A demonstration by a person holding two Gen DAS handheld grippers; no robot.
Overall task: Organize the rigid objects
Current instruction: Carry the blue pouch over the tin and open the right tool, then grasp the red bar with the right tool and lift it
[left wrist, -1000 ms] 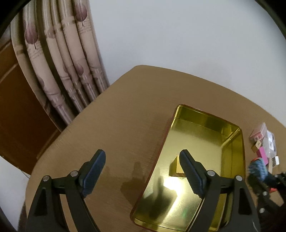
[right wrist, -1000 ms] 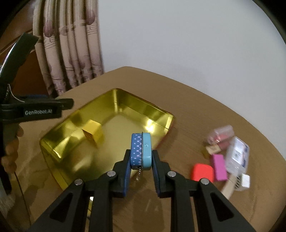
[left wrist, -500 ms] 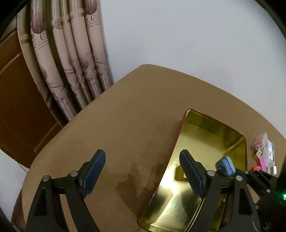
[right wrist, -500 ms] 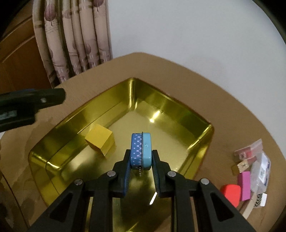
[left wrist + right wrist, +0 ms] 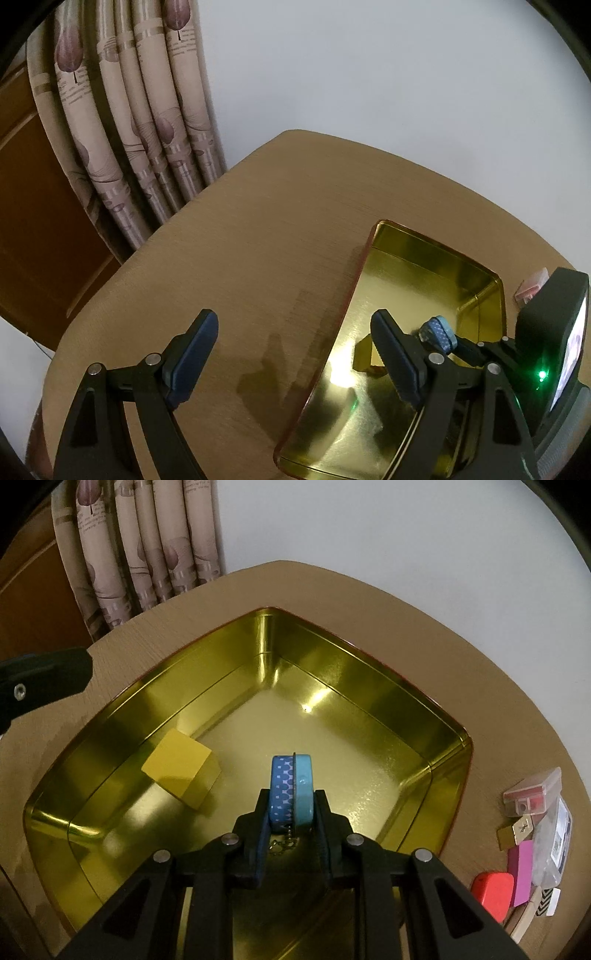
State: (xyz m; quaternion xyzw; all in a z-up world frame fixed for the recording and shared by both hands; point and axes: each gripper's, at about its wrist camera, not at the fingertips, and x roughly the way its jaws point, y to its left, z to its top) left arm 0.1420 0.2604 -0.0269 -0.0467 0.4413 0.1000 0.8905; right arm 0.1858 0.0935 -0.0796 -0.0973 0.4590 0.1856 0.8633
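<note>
My right gripper (image 5: 291, 812) is shut on a small blue and teal round case (image 5: 291, 788) with a bead chain hanging below it, held over the inside of the gold tin tray (image 5: 369, 679). A yellow cube (image 5: 181, 770) lies on the tray floor to the left of the case. In the left wrist view my left gripper (image 5: 295, 354) is open and empty, over the tray's left rim (image 5: 354, 280) and the wooden table (image 5: 240, 258). The case (image 5: 437, 334) and the right gripper show there at the right, above the tray.
A pile of small objects lies on the table right of the tray: a clear box with red contents (image 5: 532, 794), a pink block (image 5: 522, 871), a red block (image 5: 493, 890), a clear labelled box (image 5: 554, 845). A curtain (image 5: 129, 110) hangs beyond the table's far left edge.
My right gripper has carried the blue case from the tray's right side to above the tray floor, lower and closer to it. The left gripper has drifted left, still open.
</note>
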